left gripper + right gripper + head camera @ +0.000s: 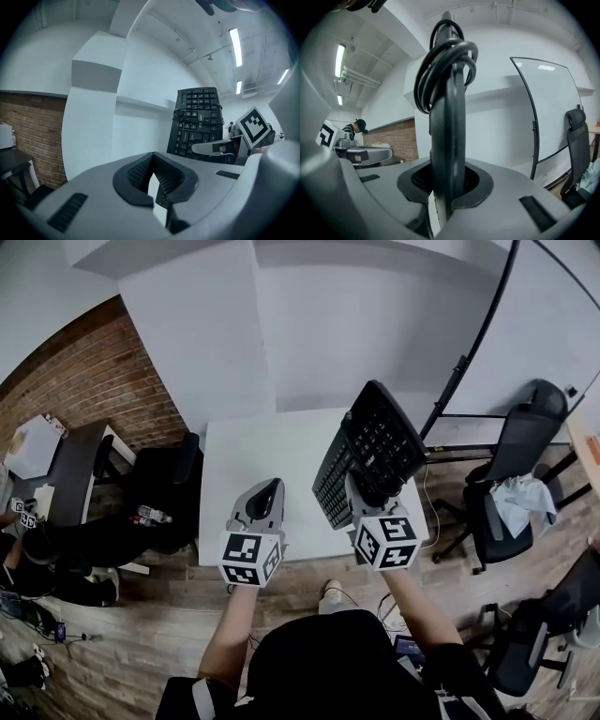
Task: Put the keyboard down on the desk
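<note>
The right tool [364,491] is clenched on the near end of the keyboard [373,448]. The keyboard stands on edge in its jaws, tilted, keys turned left, over the right part of the white surface [253,465] by its right edge. Whether its lower edge touches the surface cannot be told. A cable [443,61] is wound in loops round the keyboard. The left tool [266,495] is clenched on nothing, jaws together, over the surface's near edge, near the right tool.

Left gripper [267,491] closed, right gripper [370,487] clamped.
</note>
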Available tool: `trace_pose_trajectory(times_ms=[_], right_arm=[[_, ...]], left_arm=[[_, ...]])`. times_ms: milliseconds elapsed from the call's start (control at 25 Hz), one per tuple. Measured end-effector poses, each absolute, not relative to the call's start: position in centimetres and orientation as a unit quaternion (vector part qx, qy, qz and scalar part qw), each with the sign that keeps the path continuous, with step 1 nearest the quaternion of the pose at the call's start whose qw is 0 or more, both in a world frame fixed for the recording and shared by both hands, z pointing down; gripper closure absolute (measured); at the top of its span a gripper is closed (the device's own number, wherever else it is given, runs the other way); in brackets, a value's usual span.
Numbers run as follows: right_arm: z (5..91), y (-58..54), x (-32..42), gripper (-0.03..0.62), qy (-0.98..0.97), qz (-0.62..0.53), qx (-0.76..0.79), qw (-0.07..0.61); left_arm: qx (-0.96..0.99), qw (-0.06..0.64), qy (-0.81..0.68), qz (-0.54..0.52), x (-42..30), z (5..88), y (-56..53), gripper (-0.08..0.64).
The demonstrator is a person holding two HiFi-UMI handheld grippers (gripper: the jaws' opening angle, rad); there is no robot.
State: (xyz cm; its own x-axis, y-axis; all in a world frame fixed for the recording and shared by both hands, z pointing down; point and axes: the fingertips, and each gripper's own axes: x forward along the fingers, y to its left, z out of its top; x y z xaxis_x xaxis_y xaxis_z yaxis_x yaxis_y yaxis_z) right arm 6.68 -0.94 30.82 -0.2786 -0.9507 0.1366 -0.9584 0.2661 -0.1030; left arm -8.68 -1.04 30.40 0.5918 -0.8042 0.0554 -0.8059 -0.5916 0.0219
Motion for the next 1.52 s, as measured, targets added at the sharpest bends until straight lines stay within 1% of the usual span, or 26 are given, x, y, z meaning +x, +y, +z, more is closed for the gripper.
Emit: trace_pose_trajectory(times_ms=[440,840,1200,1520], right_arm=[[31.3,-8.2,11.1,0.497,-0.811,0.099,0.577,0.022],[32.9,-12.3,13.4,0.497,-0.827,0.117,0.549,0.028],[33.7,-15.1,13.7,0.497,-0.829,0.139,0.541,0.016],[34.9,-18.0,11.8,0.497,-0.822,0.173,0.542,0.011]], left_arm=[[0.875,0.032,-0.483,0.019,-4.4,30.6,-7.7,0.549],[0.859,0.035,-0.511,0.026,-2.1,31.4,-11.0,0.548],[0.852,0.032,-0.522,0.033,-2.1,31.9,-13.2,0.548],[0.852,0.041,-0.52,0.045,-4.2,32.9,-15.9,0.548]])
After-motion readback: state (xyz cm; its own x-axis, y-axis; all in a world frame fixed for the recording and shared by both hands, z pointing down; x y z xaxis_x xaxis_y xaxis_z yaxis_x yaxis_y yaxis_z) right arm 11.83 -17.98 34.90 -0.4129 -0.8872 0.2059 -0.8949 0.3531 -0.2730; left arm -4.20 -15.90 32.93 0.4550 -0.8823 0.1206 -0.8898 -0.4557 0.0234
